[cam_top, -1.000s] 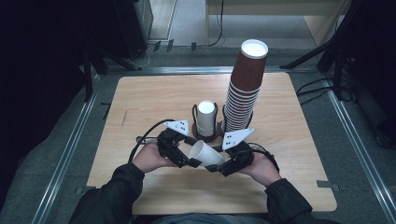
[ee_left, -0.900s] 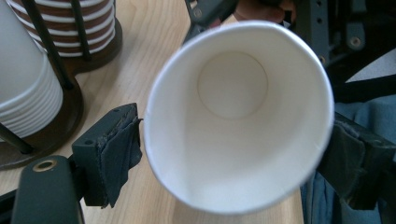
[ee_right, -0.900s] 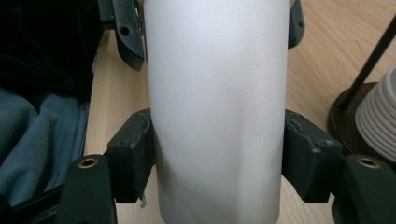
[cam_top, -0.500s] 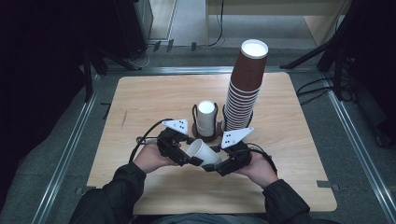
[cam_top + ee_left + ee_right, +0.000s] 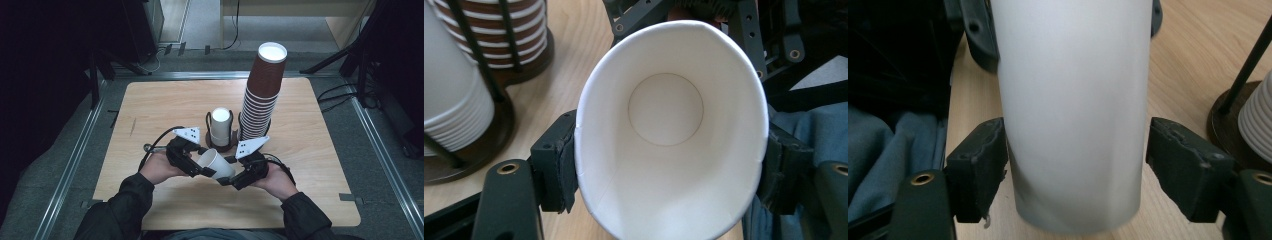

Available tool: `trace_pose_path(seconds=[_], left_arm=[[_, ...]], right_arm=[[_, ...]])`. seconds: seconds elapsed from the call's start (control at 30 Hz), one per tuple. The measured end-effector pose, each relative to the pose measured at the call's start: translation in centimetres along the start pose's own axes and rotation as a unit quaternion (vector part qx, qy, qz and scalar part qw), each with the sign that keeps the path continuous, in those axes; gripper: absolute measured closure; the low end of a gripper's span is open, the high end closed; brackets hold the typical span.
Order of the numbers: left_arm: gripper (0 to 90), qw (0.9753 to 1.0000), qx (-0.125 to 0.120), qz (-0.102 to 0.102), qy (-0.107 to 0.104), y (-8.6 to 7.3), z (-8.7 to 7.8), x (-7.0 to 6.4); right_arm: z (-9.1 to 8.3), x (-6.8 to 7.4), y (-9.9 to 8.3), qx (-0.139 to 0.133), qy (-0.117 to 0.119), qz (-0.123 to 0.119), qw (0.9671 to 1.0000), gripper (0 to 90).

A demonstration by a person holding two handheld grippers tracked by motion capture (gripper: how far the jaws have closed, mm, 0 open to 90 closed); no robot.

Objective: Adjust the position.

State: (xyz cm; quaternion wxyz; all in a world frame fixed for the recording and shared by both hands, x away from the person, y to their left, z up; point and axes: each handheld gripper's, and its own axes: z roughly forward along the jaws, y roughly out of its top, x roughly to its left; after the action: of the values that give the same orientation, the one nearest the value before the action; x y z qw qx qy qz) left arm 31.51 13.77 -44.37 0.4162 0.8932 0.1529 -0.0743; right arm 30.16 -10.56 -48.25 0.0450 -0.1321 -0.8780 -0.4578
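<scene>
White paper, a single cup [image 5: 216, 163] lies on its side in the air between the two grippers, low over the near part of the wooden table [image 5: 150, 110]. The left gripper [image 5: 669, 172] clamps it at the rim, pads pressing both sides so the mouth is squeezed into an oval. The right gripper [image 5: 1078, 170] sits around the cup's base end: its left pad touches the wall, the right pad stands just off it, so I cannot tell whether it grips. Beyond the grippers stands a dark holder [image 5: 222, 145] with a stack of white cups [image 5: 220, 125]; beside that, a tall stack of brown cups [image 5: 260, 95].
</scene>
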Motion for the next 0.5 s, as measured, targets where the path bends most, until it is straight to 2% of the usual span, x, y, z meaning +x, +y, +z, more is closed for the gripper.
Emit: trace_pose_path(seconds=[0.13, 0.27, 0.4, 0.5], left_arm=[[26.4, 0.9998, 0.020, 0.000, 0.003, -0.12, -0.23, 0.13], [26.3, 0.9987, 0.049, 0.009, 0.007, -0.20, -0.16, 0.13], [26.3, 0.9965, 0.077, 0.023, 0.021, -0.07, 0.14, -0.01], [26.4, 0.9937, 0.103, 0.029, 0.033, 0.10, 0.52, -0.11]], right_arm=[[0.10, -0.01, -0.05, 0.007, -0.002, 0.001, 1.0000, 24.0], [0.32, 0.00, -0.12, 0.016, -0.005, -0.002, 0.9998, 23.8], [0.63, 0.13, -0.24, 0.033, -0.008, -0.005, 0.9994, 23.8], [0.92, 0.12, -0.34, 0.042, -0.013, -0.012, 0.9990, 23.8]])
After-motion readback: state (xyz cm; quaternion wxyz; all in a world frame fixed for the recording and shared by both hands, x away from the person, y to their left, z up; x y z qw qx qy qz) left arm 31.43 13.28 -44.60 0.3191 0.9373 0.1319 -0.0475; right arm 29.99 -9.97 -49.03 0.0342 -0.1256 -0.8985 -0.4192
